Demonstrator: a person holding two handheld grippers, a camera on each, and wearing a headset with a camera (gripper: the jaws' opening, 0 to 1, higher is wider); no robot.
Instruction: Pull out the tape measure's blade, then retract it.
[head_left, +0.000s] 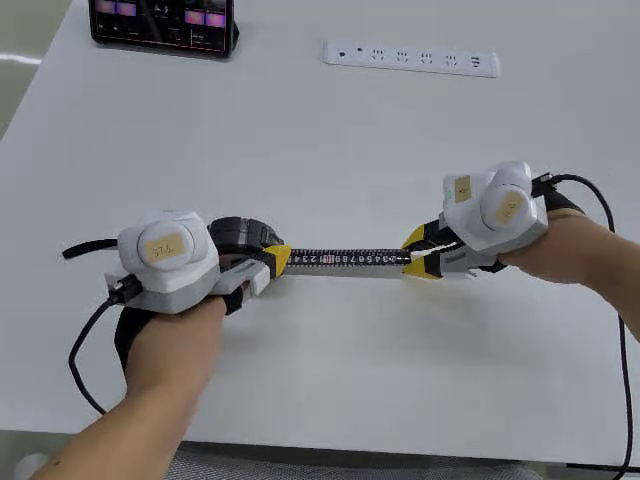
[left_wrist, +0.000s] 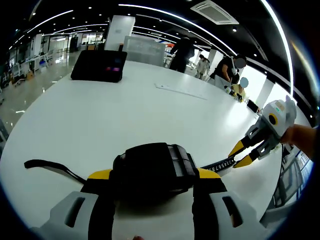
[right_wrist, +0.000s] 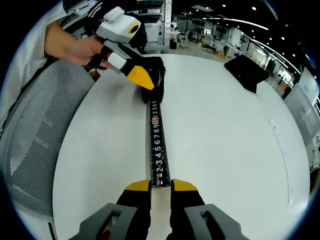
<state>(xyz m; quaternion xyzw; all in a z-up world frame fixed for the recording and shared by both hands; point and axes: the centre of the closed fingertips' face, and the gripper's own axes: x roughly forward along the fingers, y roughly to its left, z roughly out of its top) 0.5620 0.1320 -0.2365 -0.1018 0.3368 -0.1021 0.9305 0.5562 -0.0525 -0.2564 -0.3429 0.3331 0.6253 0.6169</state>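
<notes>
At the near left of the white table (head_left: 330, 130), our left hand (head_left: 175, 345) holds the left gripper (head_left: 258, 248). Its yellow-tipped fingers (head_left: 278, 259) are pressed against the two sides of the black case (head_left: 238, 233), so the case is clamped between them. In the left gripper view the case (left_wrist: 152, 167) sits squarely between the two fingers (left_wrist: 100, 175) of that gripper (left_wrist: 155, 176), and a black strap (left_wrist: 50, 167) trails from it to the left across the table.

From the case the blade (head_left: 345, 258) runs out to the right, low over the table and roughly straight. Its printed numbers face up, which the right gripper view (right_wrist: 157, 145) shows clearly. We cannot tell whether it touches the surface.

At the blade's right end the right gripper (head_left: 415, 252), held in our right hand (head_left: 560, 245), has its fingers pinching the tip. In its own view the two yellow fingertips (right_wrist: 137, 186) of this gripper (right_wrist: 160, 186) close on the blade's end from either side, with the case (right_wrist: 156, 67) at the far end of the strip. The left gripper view shows the same gripper (left_wrist: 240, 154) holding the blade (left_wrist: 220, 164).

At the far side of the table a dark tablet (head_left: 165, 20) lies to the left and a white power strip (head_left: 410, 57) to the right, both well apart from the work.
</notes>
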